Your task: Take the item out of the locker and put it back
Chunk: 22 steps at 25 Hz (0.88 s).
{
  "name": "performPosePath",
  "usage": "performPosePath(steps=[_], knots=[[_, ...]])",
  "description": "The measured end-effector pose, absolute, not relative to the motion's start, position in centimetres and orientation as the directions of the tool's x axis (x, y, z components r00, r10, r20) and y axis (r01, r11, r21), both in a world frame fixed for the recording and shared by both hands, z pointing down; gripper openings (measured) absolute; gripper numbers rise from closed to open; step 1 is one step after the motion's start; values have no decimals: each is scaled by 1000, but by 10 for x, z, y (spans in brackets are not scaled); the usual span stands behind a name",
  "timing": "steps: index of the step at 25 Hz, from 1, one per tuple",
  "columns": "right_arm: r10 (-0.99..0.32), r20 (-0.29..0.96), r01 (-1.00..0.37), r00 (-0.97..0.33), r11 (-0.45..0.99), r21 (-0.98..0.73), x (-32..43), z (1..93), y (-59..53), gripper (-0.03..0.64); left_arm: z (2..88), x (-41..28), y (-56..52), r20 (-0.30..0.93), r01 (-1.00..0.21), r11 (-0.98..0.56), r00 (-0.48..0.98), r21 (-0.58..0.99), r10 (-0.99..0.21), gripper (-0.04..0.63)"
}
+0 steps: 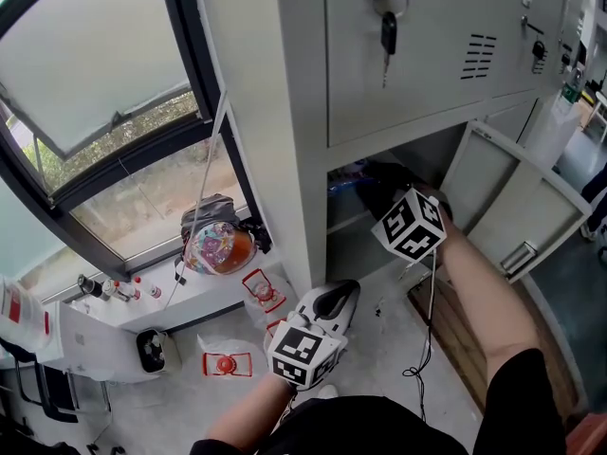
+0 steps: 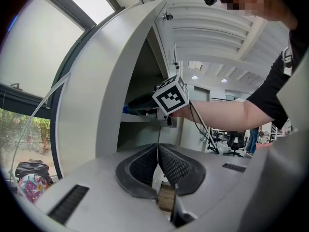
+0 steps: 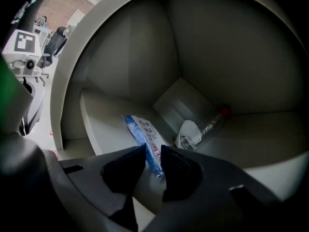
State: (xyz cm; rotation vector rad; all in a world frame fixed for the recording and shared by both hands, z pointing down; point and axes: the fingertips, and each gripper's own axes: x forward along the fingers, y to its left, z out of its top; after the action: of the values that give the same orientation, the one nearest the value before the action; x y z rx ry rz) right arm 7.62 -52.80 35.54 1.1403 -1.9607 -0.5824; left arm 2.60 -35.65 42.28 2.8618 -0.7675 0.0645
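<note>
In the right gripper view a blue and white packet (image 3: 145, 135) lies flat on the shelf of the open lower locker compartment (image 3: 101, 124). My right gripper (image 3: 153, 151) is inside that compartment, open, with the packet's near end showing in the gap between its dark pads, which do not press on it. The head view shows the same right gripper (image 1: 379, 186) reaching into the grey locker (image 1: 417, 74), with a bit of the blue packet (image 1: 342, 186) beside it. My left gripper (image 1: 334, 300) hangs low in front of the locker, shut and empty (image 2: 158, 148).
A clear plastic bottle with a red cap (image 3: 206, 128) and a white paper piece (image 3: 186, 129) lie at the back of the shelf. The compartment door (image 1: 517, 207) stands open to the right. Keys (image 1: 387, 27) hang from the upper door. Red-and-white packets (image 1: 226, 363) lie on the floor.
</note>
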Motion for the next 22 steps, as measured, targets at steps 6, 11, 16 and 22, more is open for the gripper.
performPosePath(steps=[6, 11, 16, 22], knots=[[-878, 369, -551, -304, 478, 684, 81, 350, -514, 141, 419, 23, -348, 85, -511, -846, 860, 153, -504, 18], [-883, 357, -566, -304, 469, 678, 84, 343, -493, 52, 411, 22, -333, 78, -525, -837, 851, 152, -519, 18], [-875, 359, -577, -326, 485, 657, 84, 343, -459, 52, 407, 22, -310, 71, -536, -833, 844, 137, -532, 18], [-878, 326, -626, -352, 479, 615, 90, 342, -410, 52, 406, 25, -276, 74, -559, -820, 829, 125, -554, 18]])
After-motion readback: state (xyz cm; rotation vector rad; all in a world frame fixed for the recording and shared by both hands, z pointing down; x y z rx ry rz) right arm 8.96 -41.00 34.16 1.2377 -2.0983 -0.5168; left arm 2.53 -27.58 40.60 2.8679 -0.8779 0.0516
